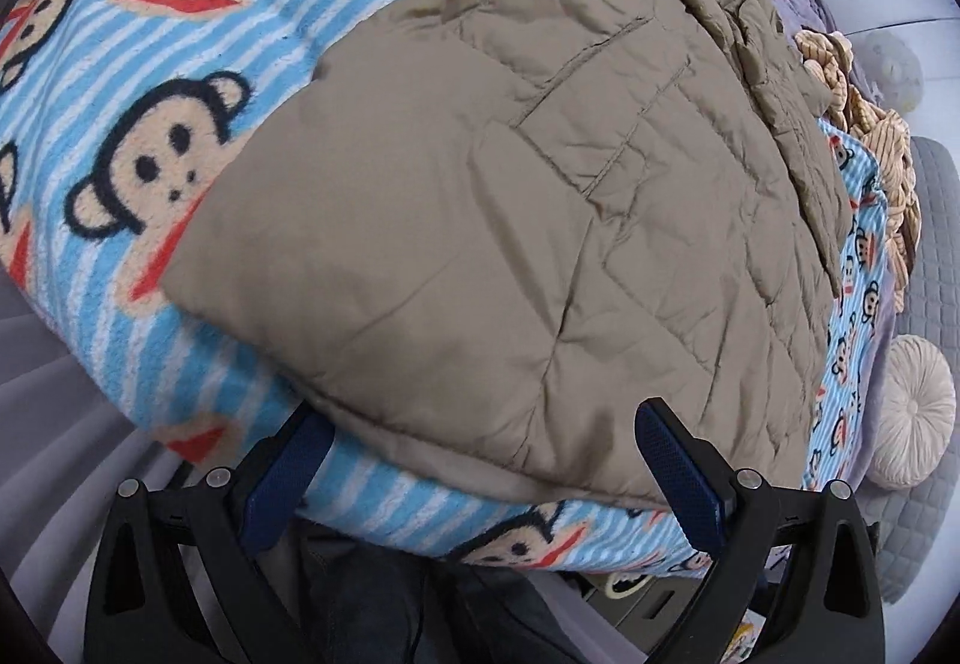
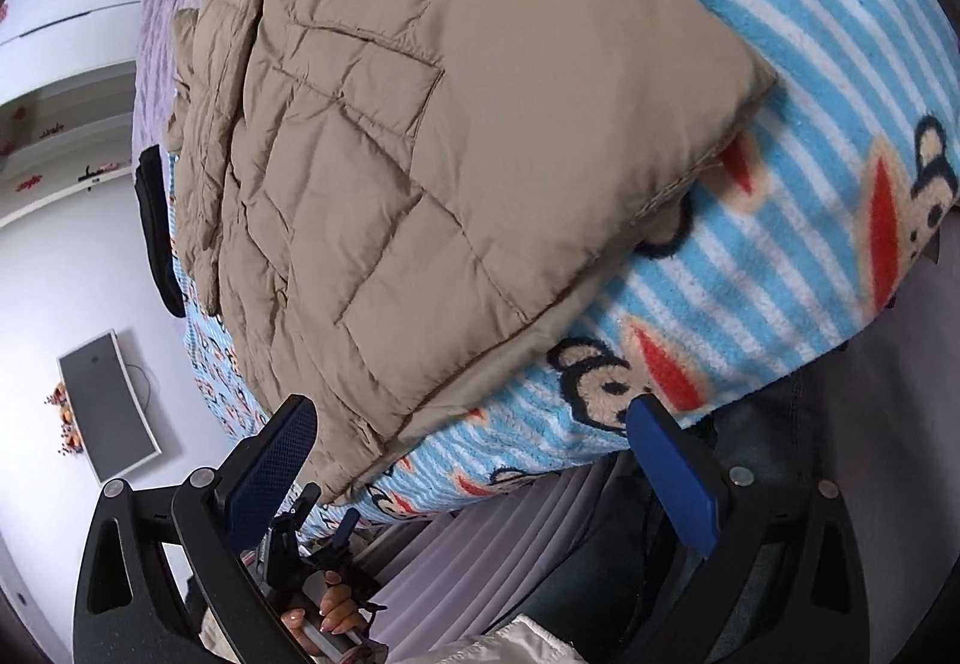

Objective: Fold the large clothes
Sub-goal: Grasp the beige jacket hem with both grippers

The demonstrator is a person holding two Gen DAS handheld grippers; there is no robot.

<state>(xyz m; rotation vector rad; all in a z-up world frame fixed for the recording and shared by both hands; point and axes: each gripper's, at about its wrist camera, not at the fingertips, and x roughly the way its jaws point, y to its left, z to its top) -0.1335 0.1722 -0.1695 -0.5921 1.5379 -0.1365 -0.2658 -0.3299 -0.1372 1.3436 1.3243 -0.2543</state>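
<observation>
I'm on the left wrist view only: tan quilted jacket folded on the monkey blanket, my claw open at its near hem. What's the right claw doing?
Observer: The right claw is open and empty, at the near edge of the tan quilted jacket.
Operator: Anything beside the jacket that I can't see?
Observer: A black cloth item lies at the edge of the monkey blanket, along the jacket's side. I cannot tell whether they touch.
Operator: Does that view show my side at all?
Observer: Yes. Low in it, a hand grips the handle of the left claw, below the blanket's edge.
</observation>
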